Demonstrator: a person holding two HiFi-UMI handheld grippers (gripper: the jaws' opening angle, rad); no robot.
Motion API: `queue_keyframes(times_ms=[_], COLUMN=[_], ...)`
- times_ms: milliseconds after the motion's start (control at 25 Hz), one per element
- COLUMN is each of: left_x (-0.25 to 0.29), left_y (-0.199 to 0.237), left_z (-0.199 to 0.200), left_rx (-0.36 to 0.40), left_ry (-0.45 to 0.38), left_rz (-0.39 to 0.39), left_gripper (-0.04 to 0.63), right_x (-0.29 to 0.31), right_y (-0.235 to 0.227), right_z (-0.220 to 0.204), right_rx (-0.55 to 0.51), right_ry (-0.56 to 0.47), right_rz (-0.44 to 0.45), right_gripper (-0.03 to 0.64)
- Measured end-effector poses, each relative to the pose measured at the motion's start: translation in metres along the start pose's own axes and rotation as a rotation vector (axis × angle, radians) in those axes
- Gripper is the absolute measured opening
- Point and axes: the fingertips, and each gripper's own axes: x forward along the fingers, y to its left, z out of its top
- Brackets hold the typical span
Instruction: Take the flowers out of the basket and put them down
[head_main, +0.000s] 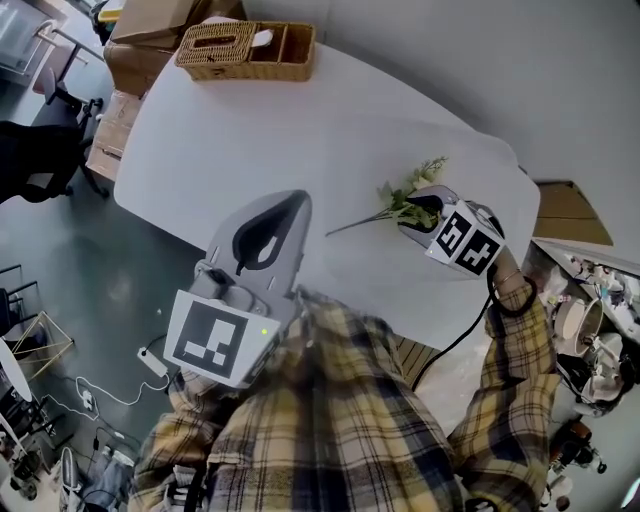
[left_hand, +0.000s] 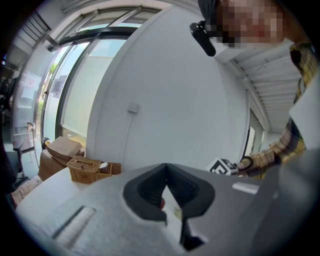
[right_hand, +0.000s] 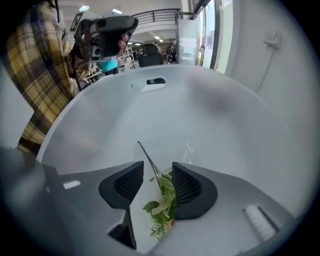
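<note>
though between jaws, flowers (right_hand: 162, 199) on table (head_main: 250, 140)

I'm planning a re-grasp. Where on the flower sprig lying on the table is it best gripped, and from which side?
Probably the bare stem just below the leaves, from straight above, jaws across it. The flower sprig appears to lie flat on the table, so a sideways approach cannot get under it; the leafy head is soft and splayed.
</note>
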Motion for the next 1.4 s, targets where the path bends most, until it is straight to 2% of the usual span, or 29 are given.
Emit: queue_keyframes(times_ms=[200, 360, 720, 1000, 1080, 1200, 1400], left_x=[0.000, 0.001, -0.002, -0.006, -0.006, -0.008, -0.009], left_y=[0.000, 0.004, 0.011, 0.014, 0.015, 0.017, 0.021], left_z=[0.004, -0.002, 0.000, -0.010, -0.006, -0.006, -0.004], left_rx=[-0.004, -0.009, -0.021, -0.025, -0.037, -0.052, -0.058], left_ry=[-0.032, -0.010, -0.033, 0.011, -0.010, -0.018, -0.015], left_rz=[0.003, 0.012, 0.040, 0.047, 0.045, 0.053, 0.082], left_gripper=[0.002, 0.002, 0.002, 0.002, 0.002, 0.002, 0.002], right_x=[0.024, 0.043, 0.079, 0.095, 0.098, 0.102, 0.099], right_y=[0.002, -0.004, -0.006, -0.011, -0.011, -0.011, -0.011], right_z=[-0.024, -0.037, -0.055, -0.070, -0.074, -0.079, -0.078], right_rx=[-0.096, -0.182, -0.288, -0.262, -0.273, -0.297, -0.287], right_ry=[0.123, 0.192, 0.288, 0.322, 0.343, 0.370, 0.355], right_rz=[0.035, 0.049, 0.099, 0.113, 0.115, 0.103, 0.104], right_gripper=[0.216, 0.258, 0.268, 0.221, 0.212, 0.164, 0.098])
